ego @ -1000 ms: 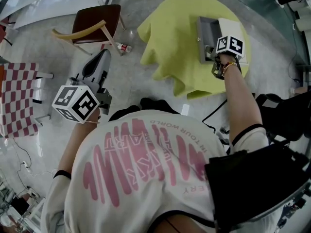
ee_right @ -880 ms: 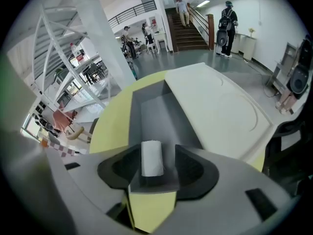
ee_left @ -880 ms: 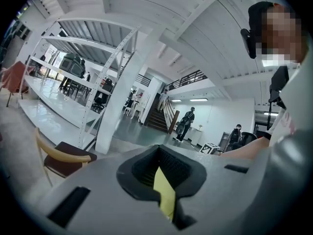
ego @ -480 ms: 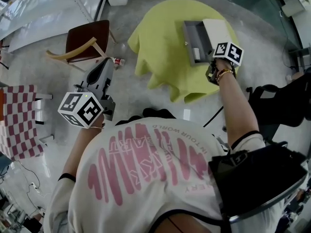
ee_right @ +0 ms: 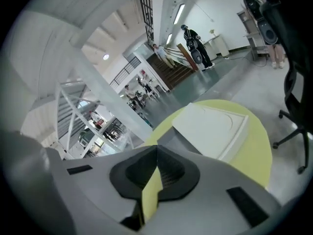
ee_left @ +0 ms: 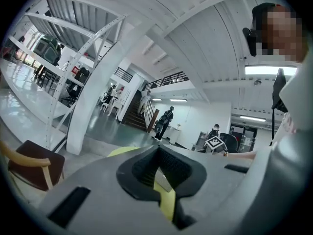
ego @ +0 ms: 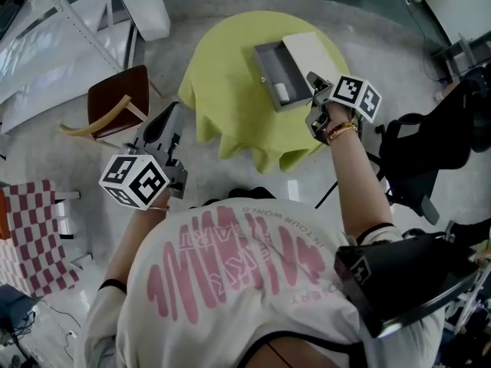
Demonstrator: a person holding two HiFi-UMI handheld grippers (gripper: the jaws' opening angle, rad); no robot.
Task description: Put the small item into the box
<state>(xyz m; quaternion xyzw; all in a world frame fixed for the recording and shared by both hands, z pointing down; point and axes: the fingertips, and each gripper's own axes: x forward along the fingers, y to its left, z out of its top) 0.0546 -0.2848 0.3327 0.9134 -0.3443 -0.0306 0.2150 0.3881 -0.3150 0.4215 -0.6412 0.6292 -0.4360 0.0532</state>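
Note:
An open grey box (ego: 270,64) with its white lid (ego: 307,50) folded back lies on the round table under a yellow-green cloth (ego: 222,90). A small white item (ego: 281,92) lies inside the box at its near end. My right gripper (ego: 312,77) hovers just right of the box's near corner, shut and empty. In the right gripper view the jaws (ee_right: 156,153) meet tip to tip, with the lid (ee_right: 212,126) beyond them. My left gripper (ego: 175,110) is held off the table's left side above the floor, its jaws (ee_left: 157,150) shut on nothing.
A wooden chair with a brown seat (ego: 115,102) stands left of the table, with a red-and-white checked seat (ego: 31,228) further left. A black office chair (ego: 414,152) is at the right. A white post (ego: 146,2) rises behind the table. People stand far off in the hall.
My right gripper has drawn back from over the box to its near right corner. The small white item now shows inside the box. The left gripper has stayed beside my body.

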